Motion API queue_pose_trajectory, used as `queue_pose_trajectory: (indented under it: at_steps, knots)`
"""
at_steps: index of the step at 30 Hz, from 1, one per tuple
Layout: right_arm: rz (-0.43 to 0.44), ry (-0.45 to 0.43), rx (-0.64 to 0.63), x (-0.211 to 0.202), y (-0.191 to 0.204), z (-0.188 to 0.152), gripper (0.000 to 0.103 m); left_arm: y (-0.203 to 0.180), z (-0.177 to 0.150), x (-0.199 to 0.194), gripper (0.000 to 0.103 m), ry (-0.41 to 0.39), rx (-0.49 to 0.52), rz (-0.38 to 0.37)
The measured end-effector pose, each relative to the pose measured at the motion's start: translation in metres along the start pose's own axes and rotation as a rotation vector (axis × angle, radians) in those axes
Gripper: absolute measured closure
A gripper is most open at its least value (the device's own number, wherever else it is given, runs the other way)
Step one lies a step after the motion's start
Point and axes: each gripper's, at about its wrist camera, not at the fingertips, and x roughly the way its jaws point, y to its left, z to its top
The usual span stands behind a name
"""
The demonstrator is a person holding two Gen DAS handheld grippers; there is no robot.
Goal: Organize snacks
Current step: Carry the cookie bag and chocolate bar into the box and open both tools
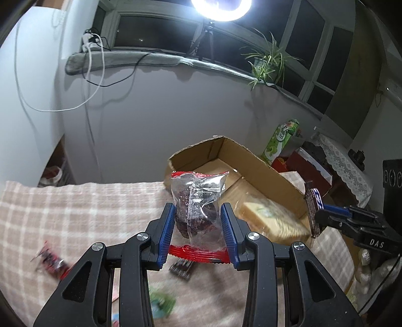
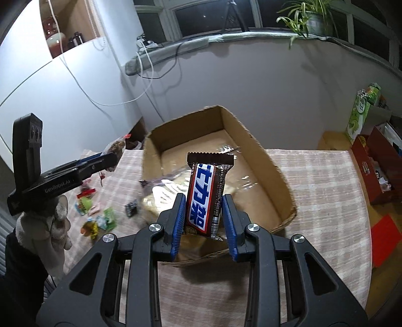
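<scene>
While the cardboard box (image 2: 276, 181) is sitting on the checked tablecloth (image 2: 314, 176), the left gripper (image 1: 198, 226) is clamping a clear, red-edged snack packet (image 1: 198, 201) and the right gripper (image 2: 203, 213) is pinching a brown chocolate bar (image 2: 206, 193) above the box's near wall.

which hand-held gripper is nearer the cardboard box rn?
Right. The right hand-held gripper, shut on the chocolate bar, is at the cardboard box near edge. The left hand-held gripper, holding the clear snack packet, is further left over the tablecloth.

Ring light (image 1: 221, 7) glare, dim room, perhaps motion-blurred foreground
</scene>
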Motion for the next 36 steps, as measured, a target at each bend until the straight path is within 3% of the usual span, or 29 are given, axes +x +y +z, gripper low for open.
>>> queue_pose_trajectory:
  at_steps: [20,21,22,23,25,36]
  knots:
    - [-0.019,0.039,0.029,0.025,-0.029,-0.006,0.072,-0.029,0.016,0.055,0.066,0.053,0.037,0.006]
    - [-0.022,0.033,0.03,0.024,-0.029,-0.006,0.07,-0.03,0.016,0.056,0.066,0.057,0.04,0.008]
    - [-0.027,0.024,0.033,0.022,-0.028,-0.006,0.058,-0.031,0.016,0.056,0.065,0.058,0.043,0.01]
    - [-0.031,0.014,0.036,0.021,-0.028,-0.006,0.039,-0.032,0.016,0.056,0.06,0.058,0.044,0.014]
    - [-0.032,-0.009,0.035,0.016,-0.028,-0.005,0.029,-0.032,0.016,0.055,0.045,0.057,0.037,0.022]
    - [-0.021,-0.017,0.015,0.007,-0.017,-0.005,0.029,-0.034,0.017,0.049,0.044,0.044,0.035,0.023]
